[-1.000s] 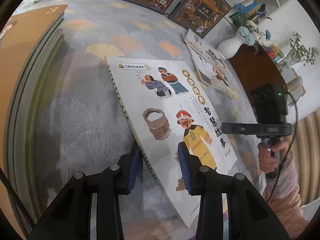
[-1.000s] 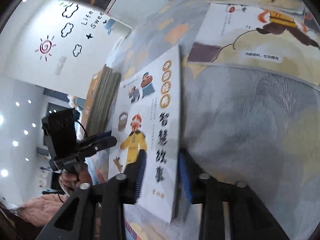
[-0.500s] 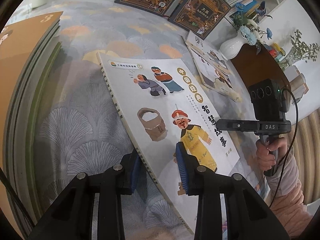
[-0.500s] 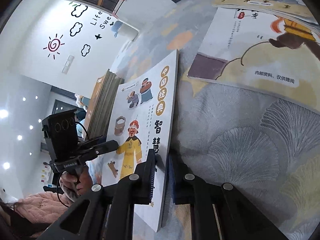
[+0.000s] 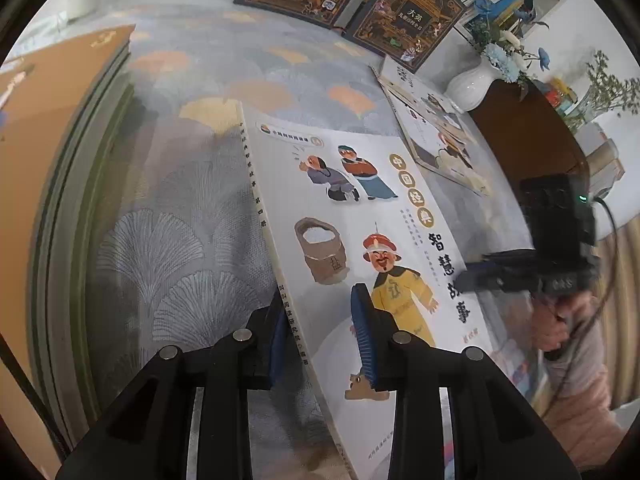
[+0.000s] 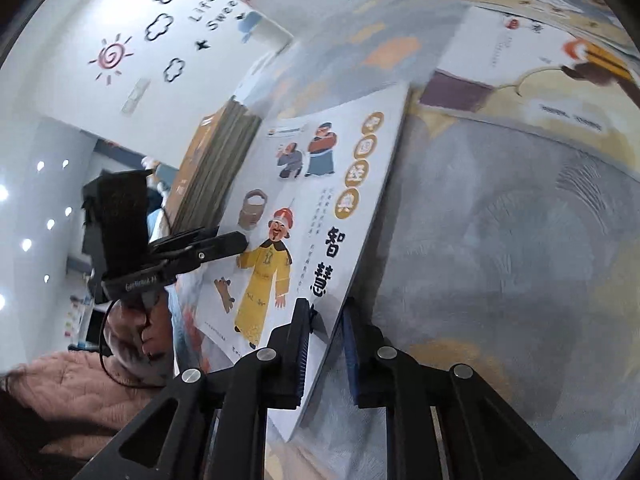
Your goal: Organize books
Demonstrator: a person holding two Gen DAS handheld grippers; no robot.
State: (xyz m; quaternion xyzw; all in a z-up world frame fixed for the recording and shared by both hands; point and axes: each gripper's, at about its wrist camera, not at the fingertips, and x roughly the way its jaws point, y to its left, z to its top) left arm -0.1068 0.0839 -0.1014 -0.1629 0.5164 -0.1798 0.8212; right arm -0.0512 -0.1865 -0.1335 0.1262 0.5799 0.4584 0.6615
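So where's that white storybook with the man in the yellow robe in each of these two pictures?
Left wrist view: the white storybook runs diagonally through the middle, its spine edge between the left gripper at the bottom.
Right wrist view: centre-left, tilted, its right edge between the right gripper.
Shared landmark: the tan book stack beyond it.

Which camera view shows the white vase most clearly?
The left wrist view: the vase stands at upper right, whole, holding blue flowers. The right wrist view does not show it at all.
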